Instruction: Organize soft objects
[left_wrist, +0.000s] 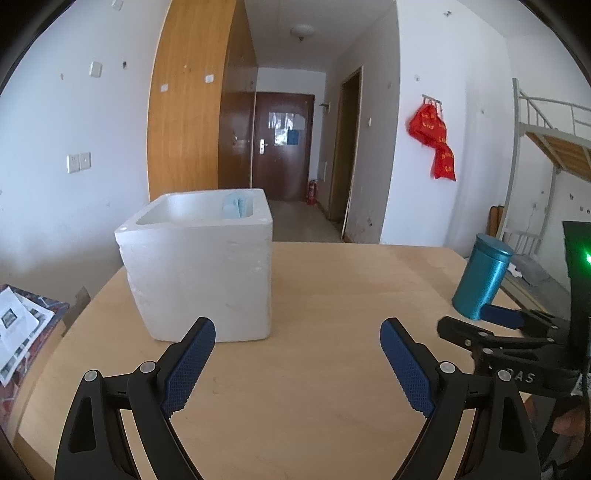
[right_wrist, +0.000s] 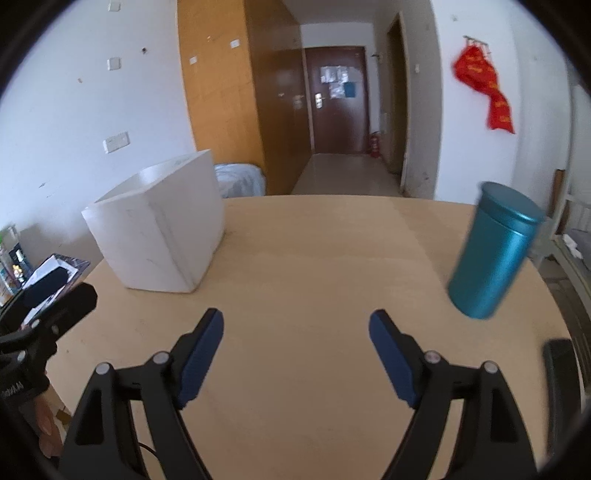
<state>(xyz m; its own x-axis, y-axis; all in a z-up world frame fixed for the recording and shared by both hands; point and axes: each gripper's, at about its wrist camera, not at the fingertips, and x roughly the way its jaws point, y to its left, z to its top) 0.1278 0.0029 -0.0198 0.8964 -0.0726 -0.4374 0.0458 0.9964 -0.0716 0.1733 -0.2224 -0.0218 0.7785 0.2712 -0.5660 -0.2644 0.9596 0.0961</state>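
with your left gripper (left_wrist: 297, 362) and right gripper (right_wrist: 296, 352) both spread wide and holding nothing, check inside the foam box (left_wrist: 199, 269) first, since no soft item lies on the table (left_wrist: 332, 369).

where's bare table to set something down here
Bare wood runs between the foam box and the teal canister, from both open grippers to the table's far edge. It is tighter at the right edge, around the canister.

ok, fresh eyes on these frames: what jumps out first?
The white foam box on the table's far left, something pale blue poking up inside it. Then the teal tin at the right edge. Both grippers, left and right, hang open and empty over bare wood.
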